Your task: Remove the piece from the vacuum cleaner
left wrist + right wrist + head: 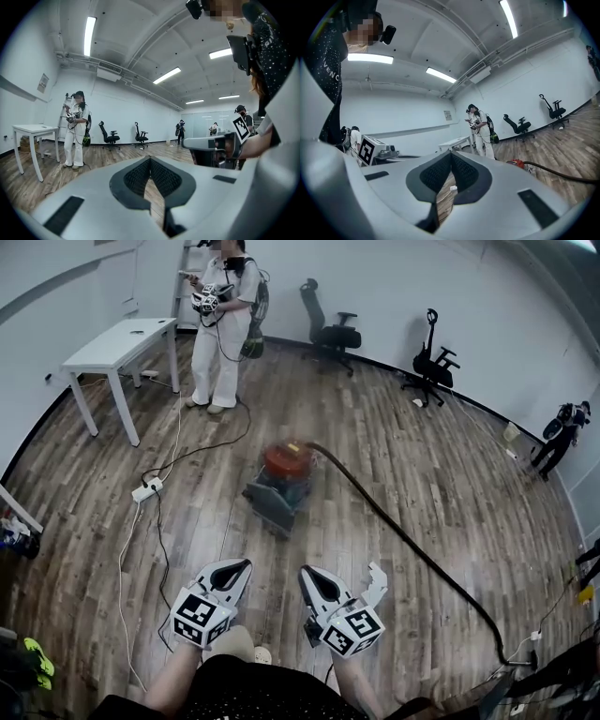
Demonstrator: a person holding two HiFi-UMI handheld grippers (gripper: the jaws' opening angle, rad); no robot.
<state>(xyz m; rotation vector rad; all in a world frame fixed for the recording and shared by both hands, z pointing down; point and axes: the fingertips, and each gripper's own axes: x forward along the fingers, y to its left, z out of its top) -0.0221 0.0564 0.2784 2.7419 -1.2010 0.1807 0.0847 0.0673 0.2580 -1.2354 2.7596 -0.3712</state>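
**Red Top Showing Against Brown Planks**

The vacuum cleaner [281, 479] is showing a red top over a grey-blue base, and its hose [412, 545] is showing black. The floor [422, 427] is showing brown wood grain in planks. The left gripper [246, 564] and right gripper [304, 570] are wearing pale grey shells, black pads and black-and-white square markers. The standing person [221, 334] is wearing white. The table [117, 343] is showing white and the chairs [330, 332] black.

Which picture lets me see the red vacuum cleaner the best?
The head view. The vacuum cleaner sits whole on the wooden floor there, with its black hose trailing away. The right gripper view shows only a small red bit beyond the right claw, and the left gripper view doesn't show it.
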